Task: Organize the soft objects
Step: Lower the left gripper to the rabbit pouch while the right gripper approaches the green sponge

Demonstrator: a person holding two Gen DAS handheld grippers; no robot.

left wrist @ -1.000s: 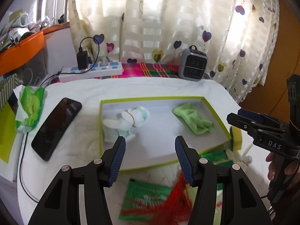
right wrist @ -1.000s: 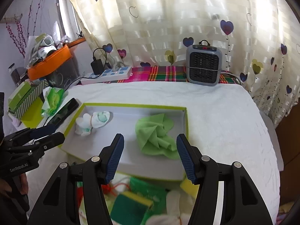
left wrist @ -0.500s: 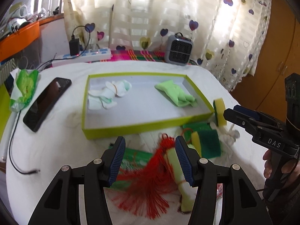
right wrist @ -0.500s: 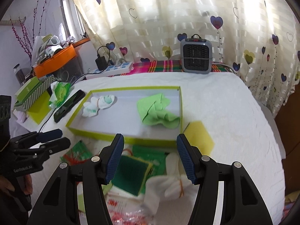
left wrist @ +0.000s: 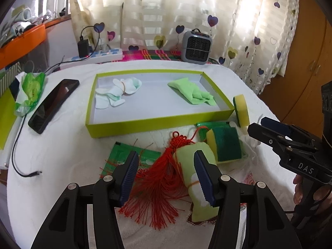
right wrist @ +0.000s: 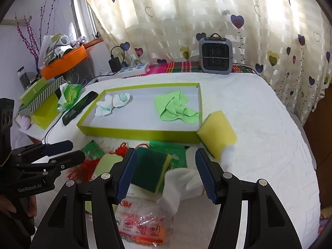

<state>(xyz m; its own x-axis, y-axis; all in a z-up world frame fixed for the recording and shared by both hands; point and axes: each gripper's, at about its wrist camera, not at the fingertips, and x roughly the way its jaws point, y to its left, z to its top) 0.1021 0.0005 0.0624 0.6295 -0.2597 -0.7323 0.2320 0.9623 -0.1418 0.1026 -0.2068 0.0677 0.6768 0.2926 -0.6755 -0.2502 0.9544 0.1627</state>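
Step in hand, as judged: picking the next soft item from the pile in front of the shallow lime-green cardboard tray (left wrist: 157, 123). Tray on the white-towelled table (right wrist: 259, 124); already inside it, a bundle of white cotton pads with a rubber band (left wrist: 118, 89) at the left end and a crumpled light-green cloth (left wrist: 193, 92) at the right end, well apart.

Left hand-held gripper (left wrist: 166, 175): jaws wide, nothing clamped. Between and below them, a red tasselled Chinese knot (left wrist: 159, 183) and, just under the right jaw, a pale-green rolled cloth bundle (left wrist: 192, 161). Touching or merely hovering: cannot tell.

Right hand-held gripper (right wrist: 166, 174): jaws wide, empty. Below them, a yellow sponge with dark-green scouring face (right wrist: 152, 169) and a white knitted glove (right wrist: 180, 181), lying side by side on a printed plastic packet (right wrist: 143, 222). Second yellow sponge (right wrist: 217, 133) propped against the tray's near right corner.

Also loose: flat green sachet (left wrist: 122, 157) near the tassel.

Next move, as judged: lower one gripper onto a single item (rolled bundle on the left, glove or sponge on the right), centre it between the pads, close, lift clear of the tassel threads, carry over the tray wall into the free middle floor. Risk: threads or glove cuff dragging a neighbour along.
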